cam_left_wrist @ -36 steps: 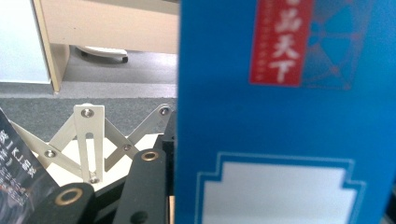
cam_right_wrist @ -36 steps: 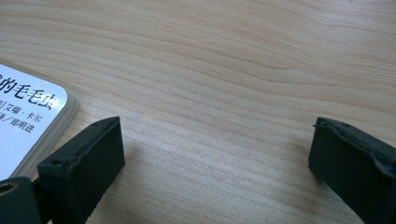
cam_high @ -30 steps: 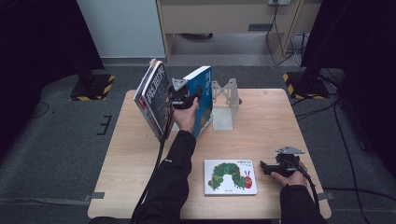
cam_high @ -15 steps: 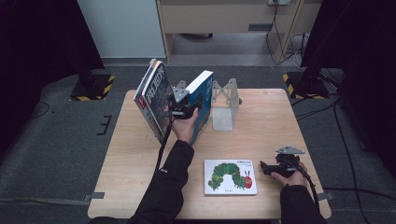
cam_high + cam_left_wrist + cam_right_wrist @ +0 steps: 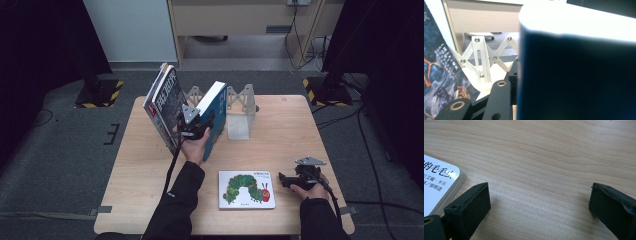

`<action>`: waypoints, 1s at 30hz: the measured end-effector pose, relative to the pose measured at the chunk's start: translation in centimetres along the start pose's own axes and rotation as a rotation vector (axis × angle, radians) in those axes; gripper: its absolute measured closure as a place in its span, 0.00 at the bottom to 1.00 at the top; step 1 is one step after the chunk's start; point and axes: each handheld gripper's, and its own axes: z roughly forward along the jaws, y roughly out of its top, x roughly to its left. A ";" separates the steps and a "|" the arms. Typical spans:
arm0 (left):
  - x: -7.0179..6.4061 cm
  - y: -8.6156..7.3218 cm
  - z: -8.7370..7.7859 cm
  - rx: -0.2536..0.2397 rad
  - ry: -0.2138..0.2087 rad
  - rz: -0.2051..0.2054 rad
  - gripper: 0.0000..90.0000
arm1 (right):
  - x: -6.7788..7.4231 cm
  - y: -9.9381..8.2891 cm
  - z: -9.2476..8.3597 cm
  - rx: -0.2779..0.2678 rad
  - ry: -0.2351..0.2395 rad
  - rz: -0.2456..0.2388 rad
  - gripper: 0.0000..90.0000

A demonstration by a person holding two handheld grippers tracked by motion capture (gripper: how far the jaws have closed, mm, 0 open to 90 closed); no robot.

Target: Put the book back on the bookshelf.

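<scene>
Left tongs (image 5: 196,131) pinch a blue book (image 5: 216,107) upright at the white rack (image 5: 239,107) on the counter (image 5: 280,125)

High view: since a second ago hand and book have slid toward the leaning dark books (image 5: 162,105). Left gripper view: blue cover (image 5: 576,75) hides one jaw. Right gripper view: right tongs (image 5: 539,202) spread, idle, beside the caterpillar book (image 5: 439,182), partly cut off

Thick blue hardcover book with white page edges (image 5: 216,116): standing on its lower edge, tilted, near the middle of the wooden table's (image 5: 125,165) far half. It leans between a dark illustrated magazine-like book (image 5: 162,107) on its left and a white lattice book rack (image 5: 240,107) on its right.
</scene>
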 end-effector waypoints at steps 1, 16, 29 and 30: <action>0.1 -0.1 -0.1 -0.005 0.007 -0.002 0.64 | 0.0 0.0 0.0 0.000 0.000 0.000 0.04; 0.8 -0.2 0.7 -0.035 0.047 -0.041 0.65 | 0.1 0.0 0.0 0.001 -0.002 0.006 0.04; 1.1 -0.4 0.4 -0.034 0.011 -0.007 0.63 | 0.1 0.0 0.0 0.001 0.000 0.007 0.04; 1.0 -0.4 0.2 -0.028 -0.002 -0.007 0.63 | 0.1 0.0 0.0 0.001 -0.001 0.007 0.04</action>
